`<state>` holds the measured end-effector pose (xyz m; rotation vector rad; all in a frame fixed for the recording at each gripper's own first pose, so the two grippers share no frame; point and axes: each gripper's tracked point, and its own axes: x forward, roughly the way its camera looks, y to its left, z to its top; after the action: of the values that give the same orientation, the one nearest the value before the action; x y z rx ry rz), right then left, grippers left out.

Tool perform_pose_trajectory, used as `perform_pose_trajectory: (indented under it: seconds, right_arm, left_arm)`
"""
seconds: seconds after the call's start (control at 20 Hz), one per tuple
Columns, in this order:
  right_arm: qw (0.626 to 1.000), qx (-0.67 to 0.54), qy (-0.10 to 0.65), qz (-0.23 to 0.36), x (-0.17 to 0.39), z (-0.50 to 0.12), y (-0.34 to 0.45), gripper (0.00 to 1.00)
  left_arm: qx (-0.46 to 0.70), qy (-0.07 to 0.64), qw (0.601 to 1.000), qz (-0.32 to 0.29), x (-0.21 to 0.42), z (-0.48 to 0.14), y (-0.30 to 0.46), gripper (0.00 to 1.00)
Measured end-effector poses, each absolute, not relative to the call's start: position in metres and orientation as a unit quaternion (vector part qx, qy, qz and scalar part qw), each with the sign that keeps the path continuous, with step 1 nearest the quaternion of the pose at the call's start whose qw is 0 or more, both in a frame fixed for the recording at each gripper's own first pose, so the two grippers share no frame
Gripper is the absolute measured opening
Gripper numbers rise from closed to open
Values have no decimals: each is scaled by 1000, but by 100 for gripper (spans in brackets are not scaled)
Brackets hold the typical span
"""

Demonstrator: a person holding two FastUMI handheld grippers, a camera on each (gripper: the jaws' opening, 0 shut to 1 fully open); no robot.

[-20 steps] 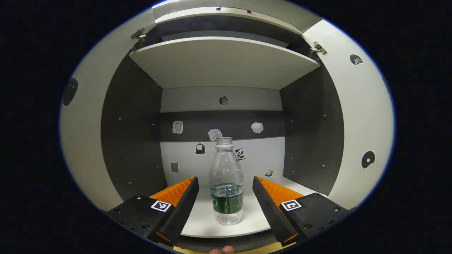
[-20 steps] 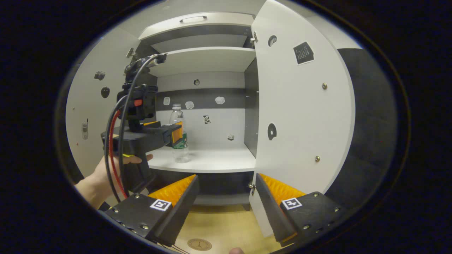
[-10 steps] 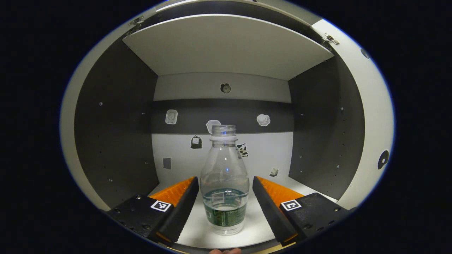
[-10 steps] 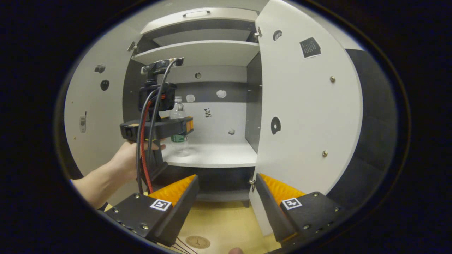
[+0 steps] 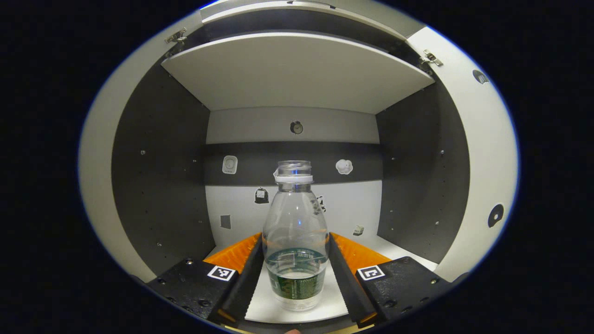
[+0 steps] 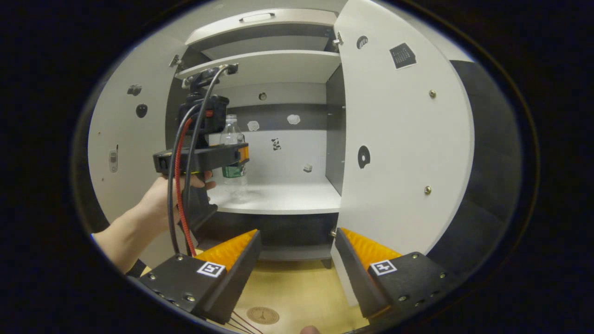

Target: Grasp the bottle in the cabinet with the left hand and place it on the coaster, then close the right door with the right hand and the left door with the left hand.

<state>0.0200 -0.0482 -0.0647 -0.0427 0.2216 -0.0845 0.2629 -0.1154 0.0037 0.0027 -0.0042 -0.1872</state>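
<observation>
The left gripper (image 5: 295,260) reaches level into the cabinet (image 5: 158,185) — both fingers press the bottle (image 5: 295,241), upright on the shelf (image 6: 287,202). The right gripper (image 6: 297,260) hangs wide before the right door (image 6: 399,153).

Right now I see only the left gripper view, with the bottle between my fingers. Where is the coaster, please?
Observer: The coaster lies on the wooden surface below the cabinet, out in front of it.
Operator: Is the other gripper busy there?
Observer: No. The right gripper is open and holds nothing; it hangs low in front of the cabinet, above that surface.
Operator: And how does the right door stand to it?
Observer: The right door is wide open, and its lower corner is just ahead of the right gripper, seen between its fingers.
</observation>
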Motion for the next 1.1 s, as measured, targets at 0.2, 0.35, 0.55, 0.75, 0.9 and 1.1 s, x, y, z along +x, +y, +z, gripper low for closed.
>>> perform_pose_trajectory:
  seconds: [0.2, 0.35, 0.55, 0.75, 0.9, 1.1]
  right_arm:
    - [993, -13, 111, -41, 6, -69, -56, 98]
    - [993, -3, 114, -43, -5, -74, -67, 98]
    - [991, 8, 123, -47, -21, -81, -84, 98]
    - [990, 18, 127, -55, -37, -85, -102, 98]
    - [988, 11, 143, -60, -49, -97, -115, 98]
    - [985, 19, 160, -69, -66, -113, -128, 98]
  left_arm:
    - [-4, -5, 995, -99, 216, 4, -117, 80]
    - [-1, 0, 995, -99, 174, -13, -120, 80]
    - [8, 23, 995, -101, 116, -57, -128, 80]
    - [11, 52, 993, -106, 60, -116, -141, 80]
    - [15, 80, 991, -111, 32, -162, -151, 81]
    - [25, 103, 987, -119, 4, -217, -163, 81]
